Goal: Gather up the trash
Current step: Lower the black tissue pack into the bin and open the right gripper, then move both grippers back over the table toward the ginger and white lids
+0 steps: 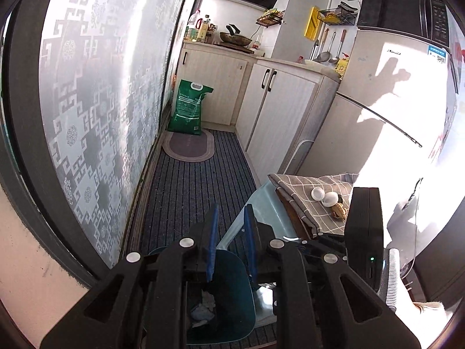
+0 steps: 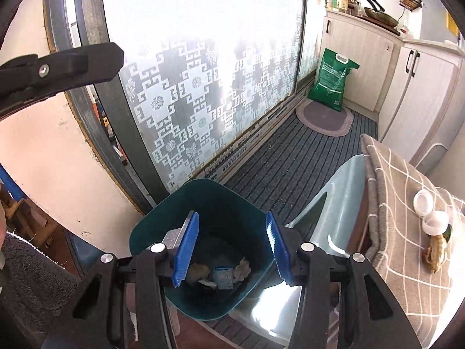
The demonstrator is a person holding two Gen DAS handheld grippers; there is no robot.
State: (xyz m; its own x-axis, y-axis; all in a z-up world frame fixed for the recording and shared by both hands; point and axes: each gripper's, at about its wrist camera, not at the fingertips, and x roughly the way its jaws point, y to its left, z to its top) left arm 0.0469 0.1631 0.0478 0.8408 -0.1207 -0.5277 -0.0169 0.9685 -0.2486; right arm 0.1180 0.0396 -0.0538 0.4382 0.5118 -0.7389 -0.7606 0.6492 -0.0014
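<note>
A dark teal trash bin (image 2: 221, 203) stands on the floor with crumpled scraps (image 2: 221, 276) at its bottom. My right gripper (image 2: 232, 247) hangs open and empty right above the bin's mouth. The bin also shows in the left wrist view (image 1: 232, 290), below my left gripper (image 1: 231, 241), which is open with a narrow gap and empty. On the checked cloth (image 2: 407, 247) to the right lie two white eggshell halves (image 2: 430, 212) and a yellowish peel (image 2: 436, 256). They also show in the left wrist view, the eggshells (image 1: 324, 196) and the peel (image 1: 338, 212).
A pale blue plastic stool (image 2: 340, 200) stands between bin and clothed table. A frosted patterned glass door (image 2: 203, 87) runs along the left. A green sack (image 1: 189, 107) and oval mat (image 1: 189, 145) lie at the far end by white cabinets (image 1: 276, 110). A fridge (image 1: 392, 101) stands right.
</note>
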